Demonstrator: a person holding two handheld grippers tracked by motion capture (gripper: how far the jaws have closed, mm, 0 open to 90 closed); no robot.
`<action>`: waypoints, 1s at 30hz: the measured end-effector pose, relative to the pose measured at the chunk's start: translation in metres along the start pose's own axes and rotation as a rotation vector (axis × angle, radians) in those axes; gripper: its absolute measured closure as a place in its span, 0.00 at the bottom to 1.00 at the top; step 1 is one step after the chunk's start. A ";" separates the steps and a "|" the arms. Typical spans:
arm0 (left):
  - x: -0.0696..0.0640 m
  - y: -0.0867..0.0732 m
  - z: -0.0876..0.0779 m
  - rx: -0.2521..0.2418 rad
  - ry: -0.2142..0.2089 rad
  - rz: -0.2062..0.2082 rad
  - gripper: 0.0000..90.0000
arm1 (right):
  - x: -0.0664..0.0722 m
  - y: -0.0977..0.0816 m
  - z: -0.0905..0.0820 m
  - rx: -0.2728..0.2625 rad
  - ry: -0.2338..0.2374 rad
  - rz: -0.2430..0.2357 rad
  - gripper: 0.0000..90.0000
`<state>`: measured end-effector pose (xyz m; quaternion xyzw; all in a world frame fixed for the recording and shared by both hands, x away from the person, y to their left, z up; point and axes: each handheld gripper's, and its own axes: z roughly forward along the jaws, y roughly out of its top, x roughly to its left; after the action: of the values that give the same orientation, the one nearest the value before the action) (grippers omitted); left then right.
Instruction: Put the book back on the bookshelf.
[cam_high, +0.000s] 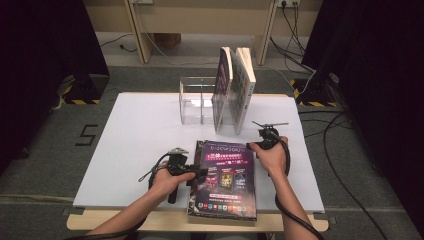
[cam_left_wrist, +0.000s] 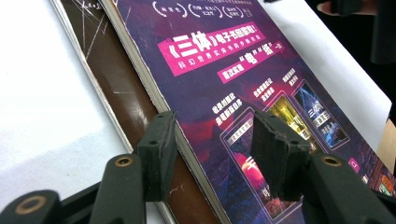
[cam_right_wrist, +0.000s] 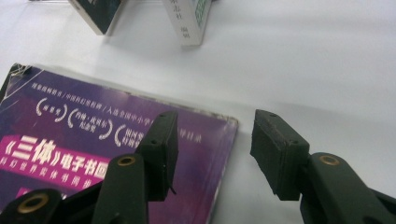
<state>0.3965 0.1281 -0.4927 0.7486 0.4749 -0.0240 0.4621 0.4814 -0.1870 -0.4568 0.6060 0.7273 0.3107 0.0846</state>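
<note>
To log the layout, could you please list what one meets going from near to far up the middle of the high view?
Purple-covered book lying flat at the table's near edge → clear acrylic divided book stand with two upright books in it → light wooden frame on the floor beyond the table.

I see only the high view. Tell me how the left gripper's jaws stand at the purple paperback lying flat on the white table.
Observer: The left gripper is open, one jaw over the purple paperback, the other past its long edge.
Operator: Report what lies underneath.
Observer: A dark brown book lies beneath, sticking out along that edge.
Operator: Now the right gripper.
Observer: The right gripper is open at the paperback's corner, one jaw over the cover, the other over the white table.
</note>
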 end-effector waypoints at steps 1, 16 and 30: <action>0.000 0.000 0.000 -0.001 0.001 0.001 0.55 | -0.001 0.001 0.003 -0.003 0.001 -0.019 0.57; -0.001 0.000 0.000 0.003 0.006 0.005 0.56 | -0.004 0.006 0.019 0.017 0.047 0.011 0.56; -0.002 0.000 0.001 0.005 0.029 0.029 0.61 | -0.010 0.005 0.017 0.002 0.072 0.044 0.63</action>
<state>0.3956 0.1261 -0.4923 0.7567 0.4707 -0.0074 0.4536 0.4963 -0.1896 -0.4700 0.6104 0.7166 0.3336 0.0508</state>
